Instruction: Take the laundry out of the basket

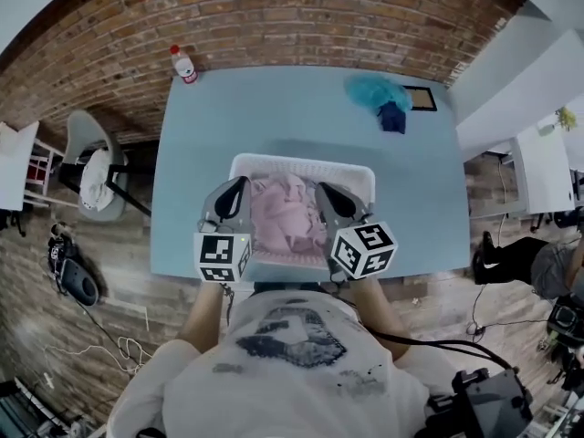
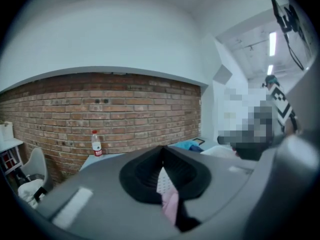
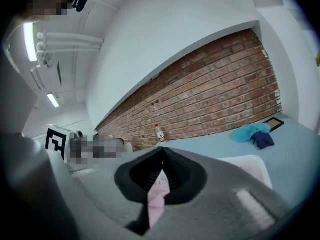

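Note:
A white laundry basket (image 1: 351, 173) stands on the blue table near its front edge. A pink garment (image 1: 285, 219) bulges out of it. My left gripper (image 1: 237, 190) is at the garment's left side and my right gripper (image 1: 325, 192) at its right side. In the left gripper view the left gripper (image 2: 162, 153) is shut, with a strip of pink garment (image 2: 170, 204) pinched between its jaws. The right gripper view shows the right gripper (image 3: 162, 153) shut in the same way on a fold of the pink garment (image 3: 156, 200). The basket's rim (image 3: 252, 163) lies just right of it.
A teal cloth (image 1: 376, 89) and a dark blue cloth (image 1: 393, 117) lie at the table's back right, beside a dark framed panel (image 1: 421, 99). A water bottle (image 1: 184, 64) stands at the back left corner. A chair (image 1: 91, 167) sits left of the table. Behind is a brick wall (image 1: 301, 16).

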Available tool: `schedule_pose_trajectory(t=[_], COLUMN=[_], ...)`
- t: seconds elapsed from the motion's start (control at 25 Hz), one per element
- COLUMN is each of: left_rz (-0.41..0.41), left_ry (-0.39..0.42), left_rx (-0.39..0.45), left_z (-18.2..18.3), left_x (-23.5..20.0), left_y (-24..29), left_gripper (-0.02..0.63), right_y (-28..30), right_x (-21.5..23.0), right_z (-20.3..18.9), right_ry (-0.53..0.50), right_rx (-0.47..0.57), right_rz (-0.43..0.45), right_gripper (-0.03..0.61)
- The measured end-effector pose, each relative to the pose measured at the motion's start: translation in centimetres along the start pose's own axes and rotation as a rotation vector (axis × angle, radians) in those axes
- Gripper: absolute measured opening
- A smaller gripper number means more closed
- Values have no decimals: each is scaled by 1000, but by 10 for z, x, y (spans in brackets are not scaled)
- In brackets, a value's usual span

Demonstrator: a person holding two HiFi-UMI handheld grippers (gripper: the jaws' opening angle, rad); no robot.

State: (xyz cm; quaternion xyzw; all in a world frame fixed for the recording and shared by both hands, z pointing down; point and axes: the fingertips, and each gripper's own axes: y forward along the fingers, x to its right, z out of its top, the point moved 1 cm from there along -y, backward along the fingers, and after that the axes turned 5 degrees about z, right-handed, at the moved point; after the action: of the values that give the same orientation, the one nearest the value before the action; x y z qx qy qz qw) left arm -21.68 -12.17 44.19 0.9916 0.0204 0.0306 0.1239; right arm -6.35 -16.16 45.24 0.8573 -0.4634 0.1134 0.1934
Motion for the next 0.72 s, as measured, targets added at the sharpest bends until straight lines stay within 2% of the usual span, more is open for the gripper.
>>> schedule_pose_trajectory(t=[0.44, 0.72], left_rz=[-93, -104], left_ry=[-28, -42], left_rx=[-21, -31], left_z=[-10, -17], left_x=[-30, -37], left_y=[26, 32], left_gripper=[-9, -9], right_y=[32, 44], right_x=[-5, 0], right_z=[-8, -18], right_ry=[3, -31], right_rx=[-58, -112], right_rz=[-86, -111], right_gripper=[-2, 0])
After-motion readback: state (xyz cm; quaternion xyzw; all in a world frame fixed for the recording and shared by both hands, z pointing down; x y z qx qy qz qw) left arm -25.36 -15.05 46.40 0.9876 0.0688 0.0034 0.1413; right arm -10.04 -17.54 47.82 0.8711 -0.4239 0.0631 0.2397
